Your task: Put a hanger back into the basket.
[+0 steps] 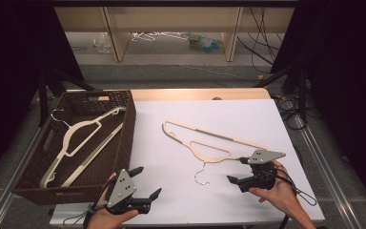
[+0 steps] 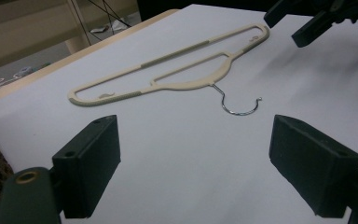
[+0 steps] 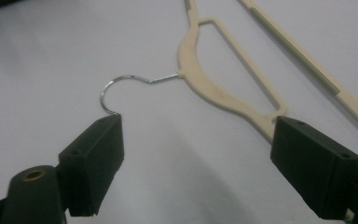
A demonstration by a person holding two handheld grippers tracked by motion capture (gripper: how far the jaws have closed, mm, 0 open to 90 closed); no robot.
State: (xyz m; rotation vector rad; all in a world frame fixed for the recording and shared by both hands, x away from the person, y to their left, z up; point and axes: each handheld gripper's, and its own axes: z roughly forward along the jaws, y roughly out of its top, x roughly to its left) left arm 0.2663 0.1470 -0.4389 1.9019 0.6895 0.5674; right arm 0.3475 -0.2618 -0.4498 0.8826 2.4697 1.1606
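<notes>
I'm working over a white table top [image 1: 181, 157] with dark curtains either side and pale shelving at the far end. A brown wicker basket [image 1: 124, 138] sits at the left edge; one cream hanger [image 1: 83, 143] lies in it, its near end cut off by the basket wall. The second hanger [image 1: 209, 140] lies flat on the white surface right of centre, wire hook [image 1: 201, 175] pointing near. My right gripper [image 1: 236, 170] sits at its near-right shoulder, jaws spread wide; from above I'd say one jaw may overlap the hanger arm, but I can't tell if it touches. The right gripper view has the hook [image 3: 121, 91] and shoulder between the open jaws, nothing pinched. My left gripper [image 1: 147, 181] hovers near the front edge, jaws fully apart and empty, with bare table between it and the hanger [image 2: 168, 70].
</notes>
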